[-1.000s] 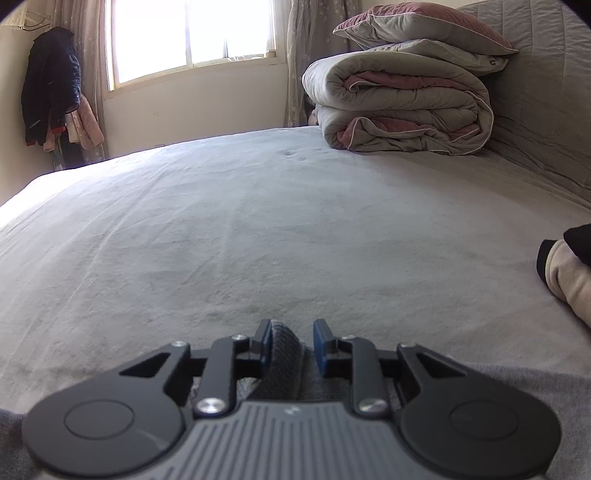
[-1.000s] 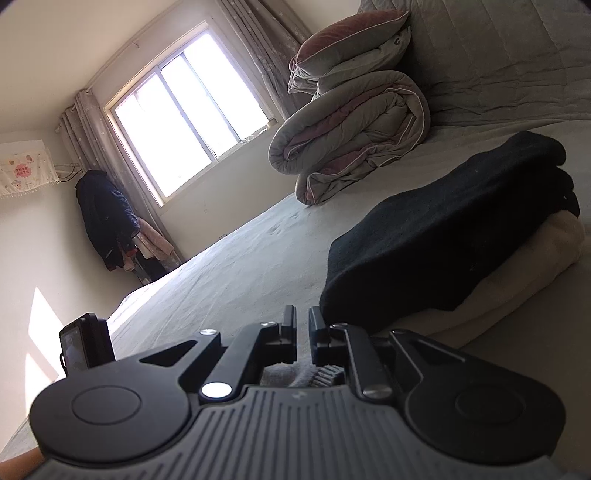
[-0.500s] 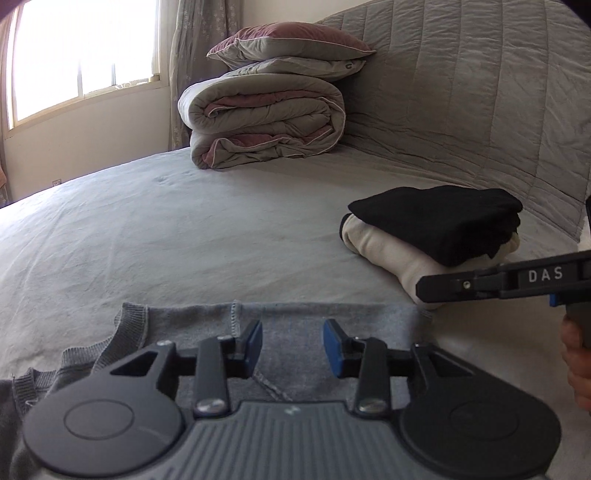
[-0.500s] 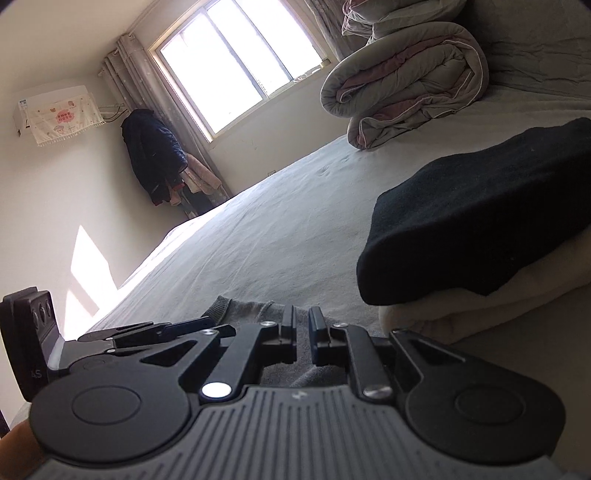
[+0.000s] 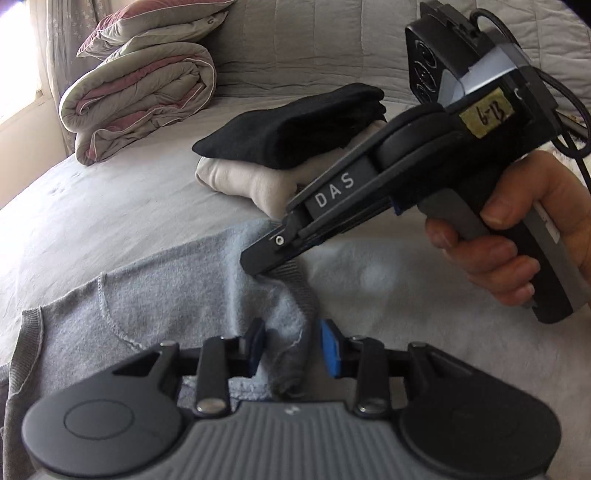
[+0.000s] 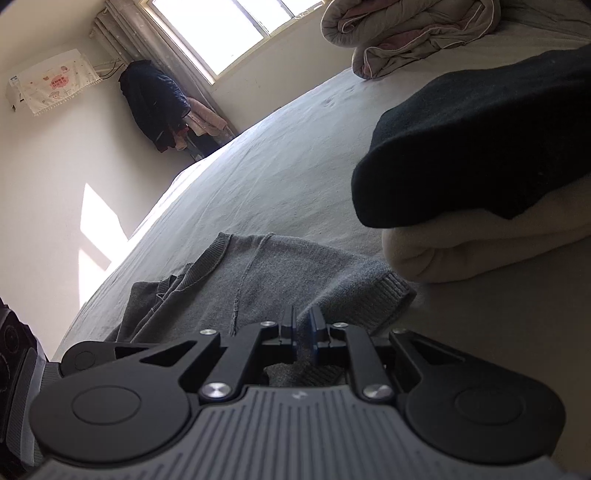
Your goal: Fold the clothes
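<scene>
A grey knit sweater (image 5: 155, 317) lies on the grey bed; it also shows in the right wrist view (image 6: 295, 280). My left gripper (image 5: 292, 349) is open, its blue pads either side of a raised fold of the sweater's ribbed edge. My right gripper (image 6: 303, 332) is shut on the sweater's ribbed hem; in the left wrist view its tip (image 5: 258, 264) pinches that hem and lifts it a little. A folded black garment (image 5: 295, 129) rests on a folded cream garment (image 5: 251, 181) just behind the sweater.
A rolled duvet with a pillow on top (image 5: 136, 92) sits at the head of the bed by the quilted headboard (image 5: 332, 40). A window (image 6: 236, 29), hung dark coats (image 6: 155, 103) and an air conditioner (image 6: 51, 85) are across the room.
The left gripper has swung right and down over the sweater's edge, having opened from a shut grip on it. The right gripper stays shut on the hem and has come close in front.
</scene>
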Demonstrator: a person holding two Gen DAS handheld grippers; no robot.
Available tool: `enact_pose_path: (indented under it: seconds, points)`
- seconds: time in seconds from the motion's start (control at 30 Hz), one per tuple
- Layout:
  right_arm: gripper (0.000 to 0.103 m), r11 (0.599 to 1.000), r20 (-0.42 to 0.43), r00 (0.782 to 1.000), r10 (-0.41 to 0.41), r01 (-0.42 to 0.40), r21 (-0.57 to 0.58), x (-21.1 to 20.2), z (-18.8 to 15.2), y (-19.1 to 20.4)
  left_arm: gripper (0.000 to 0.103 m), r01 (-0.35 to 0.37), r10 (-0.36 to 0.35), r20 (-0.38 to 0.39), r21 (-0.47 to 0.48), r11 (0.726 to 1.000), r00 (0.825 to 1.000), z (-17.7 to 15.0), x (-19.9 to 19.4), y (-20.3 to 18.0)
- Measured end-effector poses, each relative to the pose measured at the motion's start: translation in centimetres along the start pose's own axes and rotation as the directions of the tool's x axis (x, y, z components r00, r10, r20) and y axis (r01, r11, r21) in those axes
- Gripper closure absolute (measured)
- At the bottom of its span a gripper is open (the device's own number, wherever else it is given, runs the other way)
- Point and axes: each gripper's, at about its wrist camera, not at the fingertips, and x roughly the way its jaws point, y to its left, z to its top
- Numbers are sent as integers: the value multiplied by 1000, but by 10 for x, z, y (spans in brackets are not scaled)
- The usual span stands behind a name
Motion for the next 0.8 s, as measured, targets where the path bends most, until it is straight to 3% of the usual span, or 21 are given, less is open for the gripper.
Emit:
enact_pose_path:
  seconds: [0.07, 0.13, 0.17, 0.2, 0.27, 0.3, 0.37, 0.4, 0.43, 0.47, 0.53, 0.57, 0.63, 0.73, 0.77, 0.8]
  points:
    - [89, 1000, -5, 1000, 0, 0, 16, 1, -1, -3, 69, 8, -8, 1, -43, 999, 1000, -3, 2, 6]
    - [89, 999, 2, 1000, 9, -9, 32, -3, 0, -5, 92, 32, -31, 8, -179, 983, 999, -4, 2, 24]
    - [89, 999, 9, 1000, 11, -12, 35, -5, 0, -6, 92, 59, -56, 19, -265, 962, 998, -5, 1, 35]
    - [89, 999, 18, 1000, 11, -12, 39, -8, 2, -7, 94, 121, -112, 46, -387, 914, 993, -8, 2, 51]
    - [89, 999, 41, 999, 9, -11, 47, -14, 4, -9, 94, 262, -228, 132, -587, 766, 964, -19, 3, 76]
    - [89, 999, 56, 998, 11, -13, 50, -17, 5, -10, 94, 329, -282, 182, -659, 676, 942, -25, 5, 87]
    - [89, 998, 84, 996, 17, -22, 57, -23, 7, -11, 92, 445, -400, 260, -748, 493, 879, -38, 15, 101]
    - [89, 997, 97, 995, 25, -31, 64, -25, 8, -12, 92, 491, -460, 299, -782, 384, 836, -44, 24, 105]
    - [89, 997, 110, 993, 33, -41, 71, -27, 9, -13, 91, 514, -491, 333, -804, 300, 805, -50, 30, 106]
    - [89, 996, 118, 992, 38, -48, 77, -29, 10, -14, 90, 526, -501, 357, -813, 249, 788, -54, 32, 103]
    - [89, 995, 125, 991, 42, -52, 83, -31, 10, -16, 77, 516, -465, 343, -796, 318, 816, -51, 26, 97]
    - [89, 995, 125, 991, 38, -48, 82, -31, 11, -16, 74, 501, -443, 325, -781, 373, 836, -48, 22, 94]
    - [89, 996, 126, 992, 30, -40, 81, -32, 11, -17, 74, 465, -396, 290, -746, 477, 871, -41, 13, 89]
    - [89, 996, 123, 992, 27, -37, 77, -31, 11, -16, 74, 412, -356, 232, -683, 603, 905, -32, 6, 87]
    - [89, 996, 120, 992, 29, -38, 75, -31, 10, -15, 74, 394, -352, 205, -665, 634, 913, -32, 9, 85]
    - [89, 997, 117, 993, 30, -38, 73, -29, 10, -14, 74, 382, -355, 182, -659, 648, 917, -34, 13, 81]
